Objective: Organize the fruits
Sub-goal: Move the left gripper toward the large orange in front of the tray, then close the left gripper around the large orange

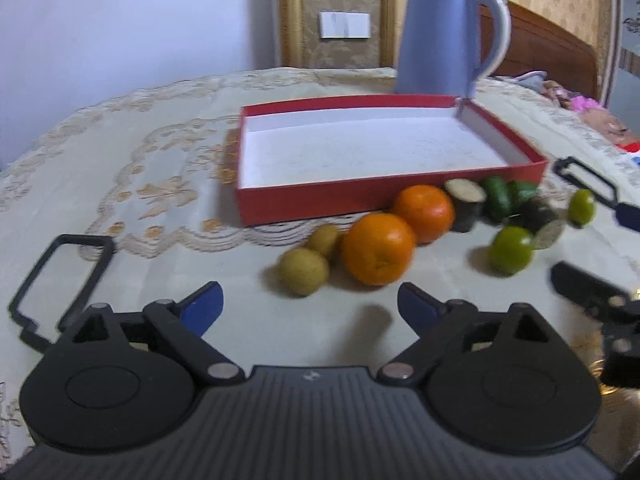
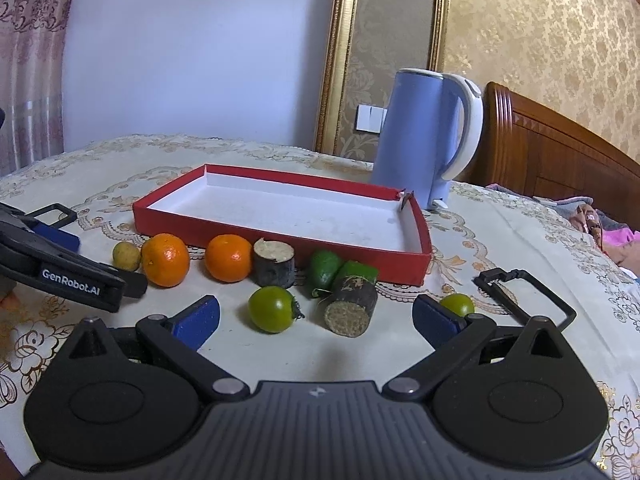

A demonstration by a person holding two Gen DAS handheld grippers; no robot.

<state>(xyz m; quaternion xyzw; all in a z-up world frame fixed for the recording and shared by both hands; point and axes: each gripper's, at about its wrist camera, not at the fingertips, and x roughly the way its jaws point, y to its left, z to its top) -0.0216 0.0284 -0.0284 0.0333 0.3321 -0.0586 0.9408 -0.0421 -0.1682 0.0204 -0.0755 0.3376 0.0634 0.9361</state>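
An empty red box [image 1: 320, 196] [image 2: 280, 236] with a white inside lies on the table. In front of it lie two oranges [image 1: 378, 254] [image 1: 424, 212] [image 2: 165, 259] [image 2: 229, 258], two small yellow-brown fruits [image 1: 304, 271] [image 1: 324, 238] (one shows in the right wrist view [image 2: 126, 256]), two dark sugarcane pieces [image 2: 274, 264] [image 2: 352, 308], green fruits [image 2: 324, 266] [image 2: 274, 309] [image 2: 457, 304] [image 1: 511, 250]. My left gripper [image 1: 310, 308] is open and empty, just short of the yellow-brown fruits. My right gripper [image 2: 316, 318] is open and empty, with a green fruit and a sugarcane piece between its fingers.
A blue electric kettle [image 1: 448, 36] [image 2: 428, 140] stands behind the box's far right corner. The table has a cream lace cloth [image 1: 120, 184]. A wooden bed headboard [image 2: 560, 160] and bedding are at the right. The left gripper's side shows at left in the right wrist view [image 2: 60, 276].
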